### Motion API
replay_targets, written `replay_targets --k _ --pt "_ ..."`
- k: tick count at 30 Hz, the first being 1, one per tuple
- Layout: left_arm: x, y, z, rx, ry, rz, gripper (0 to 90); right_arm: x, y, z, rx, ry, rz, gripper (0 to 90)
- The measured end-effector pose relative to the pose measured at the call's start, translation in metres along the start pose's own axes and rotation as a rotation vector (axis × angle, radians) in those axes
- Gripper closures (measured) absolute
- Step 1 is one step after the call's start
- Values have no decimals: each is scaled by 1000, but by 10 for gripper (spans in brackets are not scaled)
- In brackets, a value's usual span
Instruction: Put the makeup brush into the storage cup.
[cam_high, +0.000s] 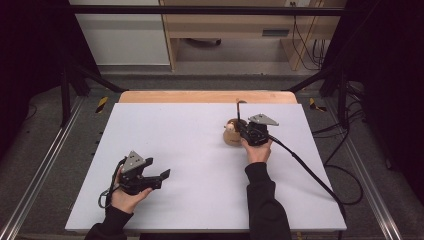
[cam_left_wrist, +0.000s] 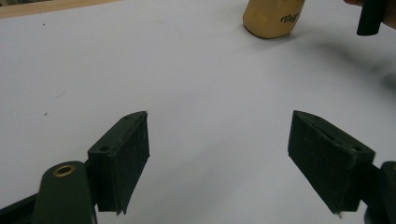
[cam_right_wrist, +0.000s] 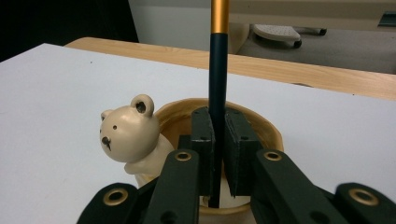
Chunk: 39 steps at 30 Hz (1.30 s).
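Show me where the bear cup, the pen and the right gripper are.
bear cup (cam_right_wrist: 125, 133): right gripper view, on the bear's head.
pen (cam_right_wrist: 218, 70): right gripper view, on its dark shaft.
right gripper (cam_right_wrist: 218, 156): right gripper view, between the fingers clamping the pen.

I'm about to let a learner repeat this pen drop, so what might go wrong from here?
The right tongs pinch the pen near its lower end, so the long upper part could swing or slip. The bear cup is light-looking and nothing steadies it, since the left tongs sit open far off; a nudge might tip it. The bear figure on the rim sits close to the tongs and could get bumped.
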<state>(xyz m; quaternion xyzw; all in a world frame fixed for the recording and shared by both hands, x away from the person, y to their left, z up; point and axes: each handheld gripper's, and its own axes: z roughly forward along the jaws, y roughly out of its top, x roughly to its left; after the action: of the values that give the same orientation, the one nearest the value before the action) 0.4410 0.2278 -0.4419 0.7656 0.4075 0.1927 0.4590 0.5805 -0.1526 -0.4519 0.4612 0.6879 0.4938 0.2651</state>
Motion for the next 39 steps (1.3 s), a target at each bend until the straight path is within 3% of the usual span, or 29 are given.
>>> replay_targets --k 9,21,39 --pt "0 0 0 2 -1 1 203 1 -2 -1 24 -1 -17 822" --pt "-1 0 0 0 -2 1 203 3 4 -11 7 4 -39 795" --pt "0 1 -2 -8 1 -3 202 17 9 -45 13 24 -96 559"
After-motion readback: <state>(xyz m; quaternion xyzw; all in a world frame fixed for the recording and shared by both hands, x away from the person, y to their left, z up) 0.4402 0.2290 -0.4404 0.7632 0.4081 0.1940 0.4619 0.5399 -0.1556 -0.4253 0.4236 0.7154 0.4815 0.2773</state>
